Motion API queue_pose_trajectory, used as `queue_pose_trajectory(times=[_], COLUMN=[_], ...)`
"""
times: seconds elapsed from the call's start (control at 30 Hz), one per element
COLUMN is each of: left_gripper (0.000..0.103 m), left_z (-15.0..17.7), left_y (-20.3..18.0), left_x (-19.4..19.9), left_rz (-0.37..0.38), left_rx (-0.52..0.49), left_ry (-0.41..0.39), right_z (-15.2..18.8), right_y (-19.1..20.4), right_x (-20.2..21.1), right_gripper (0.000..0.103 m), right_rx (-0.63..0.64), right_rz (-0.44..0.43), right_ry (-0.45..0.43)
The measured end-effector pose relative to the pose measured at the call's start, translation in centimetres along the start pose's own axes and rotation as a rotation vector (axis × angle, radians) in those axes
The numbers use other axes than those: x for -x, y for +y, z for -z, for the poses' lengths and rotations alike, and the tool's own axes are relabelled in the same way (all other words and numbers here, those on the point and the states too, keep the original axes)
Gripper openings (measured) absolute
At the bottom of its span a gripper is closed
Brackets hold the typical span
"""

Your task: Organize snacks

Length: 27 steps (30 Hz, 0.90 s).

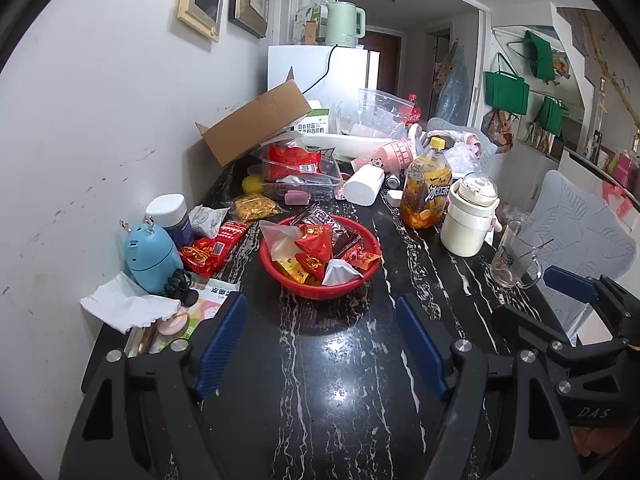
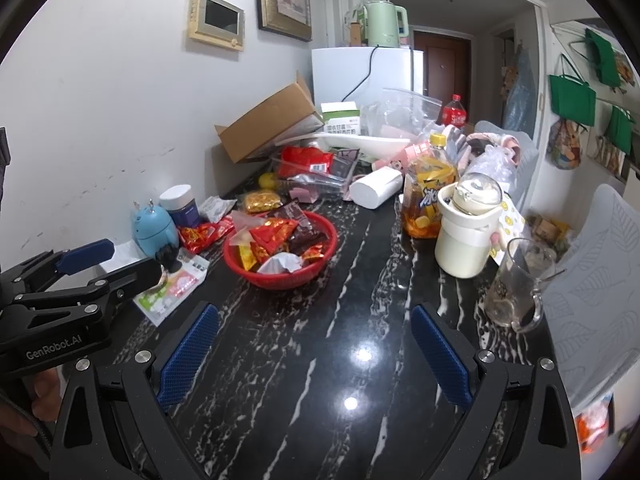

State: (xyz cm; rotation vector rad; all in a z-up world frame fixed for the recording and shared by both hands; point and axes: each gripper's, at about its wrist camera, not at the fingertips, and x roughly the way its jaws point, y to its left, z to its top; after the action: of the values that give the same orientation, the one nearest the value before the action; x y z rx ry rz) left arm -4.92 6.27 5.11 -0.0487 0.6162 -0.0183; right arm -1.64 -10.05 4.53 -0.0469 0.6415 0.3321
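A red basket (image 1: 320,293) (image 2: 280,281) stands mid-table on black marble, filled with several red, brown and white snack packets (image 1: 316,246). Loose red packets (image 1: 212,246) (image 2: 204,236) lie just left of it. A yellow snack bag (image 1: 256,206) (image 2: 262,202) lies behind it, and further back a red bag (image 1: 294,160) sits in a clear tray. My left gripper (image 1: 320,344) (image 2: 124,258) is open over bare table short of the basket. My right gripper (image 2: 314,344) (image 1: 524,294) is open beside it on the right. Neither holds anything.
Right of the basket stand an iced tea bottle (image 1: 426,188), a cream lidded jug (image 1: 470,220) and a glass mug (image 1: 514,256). By the left wall are a blue gadget (image 1: 150,256), a tissue (image 1: 124,306) and a tipped cardboard box (image 1: 256,128). Grey chairs (image 2: 592,300) line the table's right edge.
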Motion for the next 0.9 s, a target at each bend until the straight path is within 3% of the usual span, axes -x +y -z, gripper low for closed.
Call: queue_pose_trajectory(times=[0.9], left_gripper=[0.076], left_z=[-0.3], left_y=[-0.4], left_x=[-1.2], left_rz=[-0.005], left_rx=[-0.009], left_ry=[0.028], right_z=[-0.3], right_y=[-0.7], right_x=[-0.4], right_gripper=[0.098], right_rx=[0.003], right_rz=[0.009], right_ry=[0.009])
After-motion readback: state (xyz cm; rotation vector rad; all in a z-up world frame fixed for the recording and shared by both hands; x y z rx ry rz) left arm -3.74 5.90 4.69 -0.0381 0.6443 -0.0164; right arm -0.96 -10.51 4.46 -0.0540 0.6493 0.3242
